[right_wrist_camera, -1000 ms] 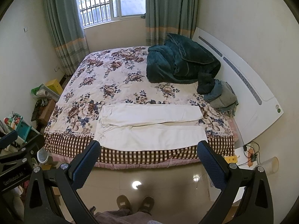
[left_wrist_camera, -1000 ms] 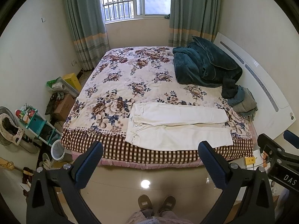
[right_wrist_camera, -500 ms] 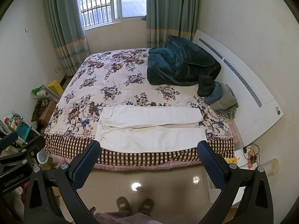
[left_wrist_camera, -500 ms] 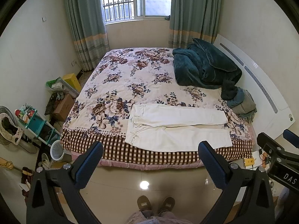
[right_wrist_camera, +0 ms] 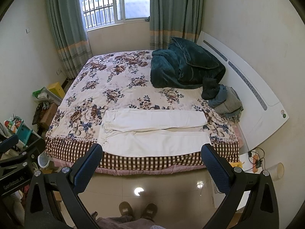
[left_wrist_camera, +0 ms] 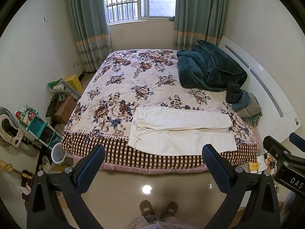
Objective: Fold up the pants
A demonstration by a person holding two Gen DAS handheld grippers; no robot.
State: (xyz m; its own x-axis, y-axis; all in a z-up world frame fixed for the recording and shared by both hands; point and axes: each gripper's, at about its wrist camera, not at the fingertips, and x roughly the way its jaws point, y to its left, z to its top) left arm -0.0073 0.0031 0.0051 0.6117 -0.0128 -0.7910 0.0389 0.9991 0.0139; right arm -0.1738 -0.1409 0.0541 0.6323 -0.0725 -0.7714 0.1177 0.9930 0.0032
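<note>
Pants [left_wrist_camera: 181, 131] lie flat on the bed [left_wrist_camera: 122, 87], well ahead of both pairs of my fingers and near its checked front edge; both legs run side by side toward the headboard end, waistband at the opposite end; no fold shows yet, so by my reckoning the whole job is left: one leg over the other, then the length halved or thirded. My left fingers [left_wrist_camera: 152, 169] stand spread wide and pinch nothing; my right fingers [right_wrist_camera: 151, 168] are likewise spread and empty; both hang over the floor, short of the bed, with my slippers [left_wrist_camera: 158, 210] below them. Beyond the pants a dark teal blanket [left_wrist_camera: 207, 70] is heaped, clear of the cloth. Hard to judge: whether the fabric's underside is bunched, and the small details at the waistband; my hands and the gripper bodies are cut off by the frame; fisheye bending makes the true lie of the hems uncertain.
</note>
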